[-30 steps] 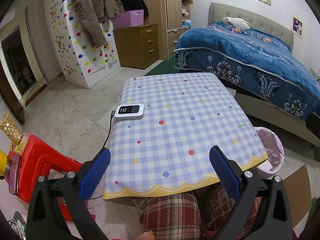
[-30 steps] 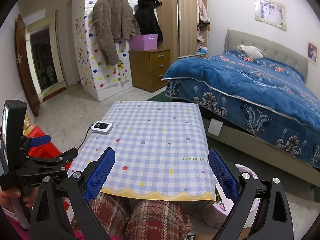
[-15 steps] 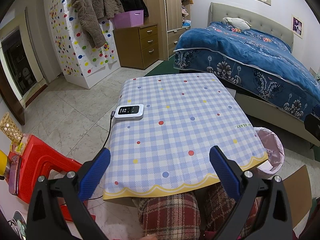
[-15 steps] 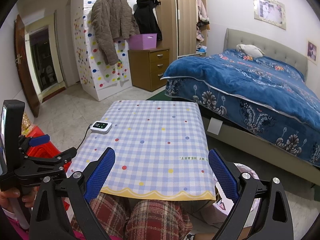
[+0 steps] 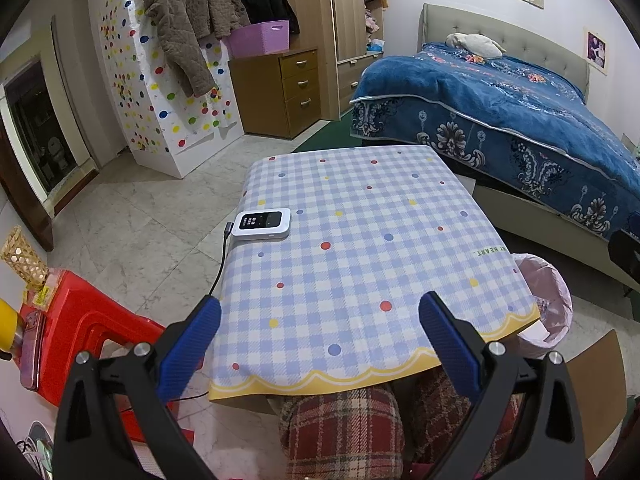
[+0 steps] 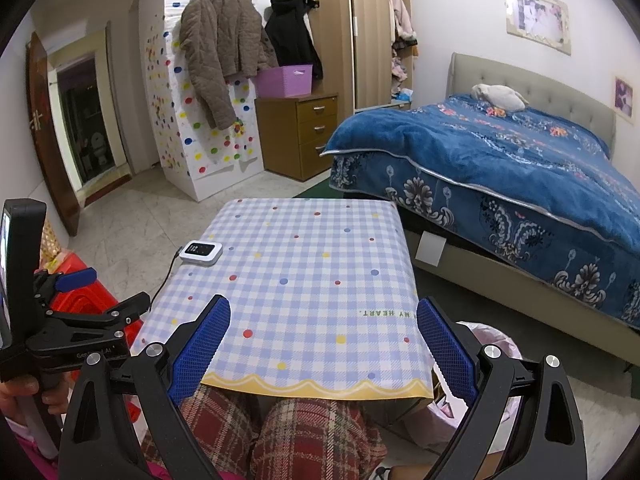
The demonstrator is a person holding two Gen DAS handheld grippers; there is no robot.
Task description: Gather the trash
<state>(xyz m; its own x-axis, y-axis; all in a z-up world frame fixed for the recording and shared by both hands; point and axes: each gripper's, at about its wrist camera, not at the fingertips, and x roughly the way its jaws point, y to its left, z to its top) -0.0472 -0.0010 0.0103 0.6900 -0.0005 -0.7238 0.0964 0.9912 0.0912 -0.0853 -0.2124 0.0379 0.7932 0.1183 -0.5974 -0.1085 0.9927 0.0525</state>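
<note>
While both jaws gape empty, the table (image 5: 360,240) holds 1 device (image 5: 262,223).

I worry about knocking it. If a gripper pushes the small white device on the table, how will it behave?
The white device is flat, so it probably slides rather than tips. Its plugged-in black cable may drag or swing it. It sits near the table edge, so it could fall.

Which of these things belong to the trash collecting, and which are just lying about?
Part of the job:
- bin with pink liner, beside the table
- left gripper and right gripper, both open and empty

Just lying about:
- small white device with its cable, on the checked tablecloth
- red stool
- bed

No loose trash shows on the table.
</note>
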